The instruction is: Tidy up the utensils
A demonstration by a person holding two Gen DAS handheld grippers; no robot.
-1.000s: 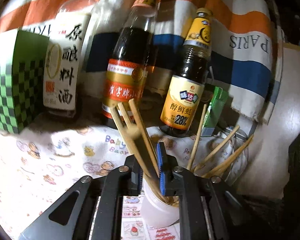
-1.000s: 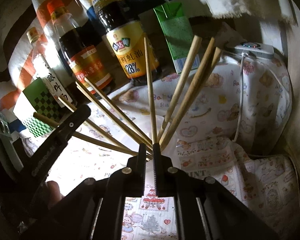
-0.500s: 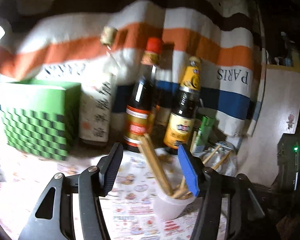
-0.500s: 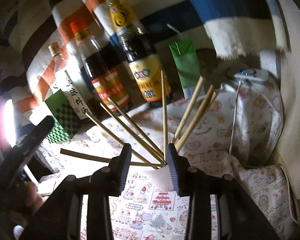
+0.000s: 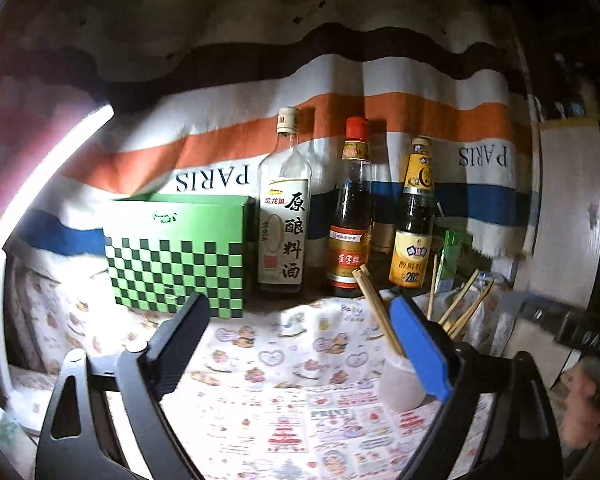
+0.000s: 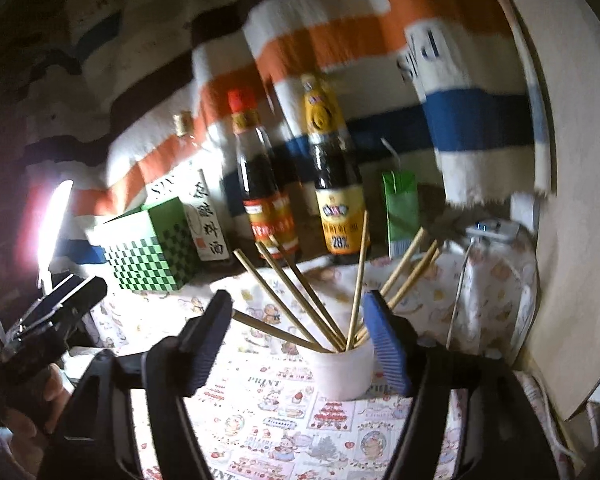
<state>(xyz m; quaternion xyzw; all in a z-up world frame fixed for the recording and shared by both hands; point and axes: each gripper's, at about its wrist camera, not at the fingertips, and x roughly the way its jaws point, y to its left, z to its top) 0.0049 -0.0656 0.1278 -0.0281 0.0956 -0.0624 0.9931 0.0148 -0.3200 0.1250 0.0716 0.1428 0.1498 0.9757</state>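
Observation:
A white cup [image 6: 344,372] stands on the patterned tablecloth and holds several wooden chopsticks [image 6: 296,300] that fan outward. In the left wrist view the cup [image 5: 400,384] sits partly behind the right finger, with chopsticks [image 5: 378,310] sticking up from it. My right gripper [image 6: 300,344] is open and empty, pulled back from the cup with its jaws wide apart. My left gripper [image 5: 300,344] is open and empty, back from the cup and to its left. The left gripper also shows at the left edge of the right wrist view [image 6: 56,312].
Three sauce bottles [image 5: 350,216] and a green checkered box [image 5: 180,256] stand along the back against a striped cloth. A green carton [image 6: 400,212] and a white device with a cable [image 6: 492,232] lie at the right. A bright lamp [image 5: 44,172] stands at the left.
Both grippers were shut on chopsticks in the cup. Both have opened wide, let go and pulled back; the chopsticks stay in the cup.

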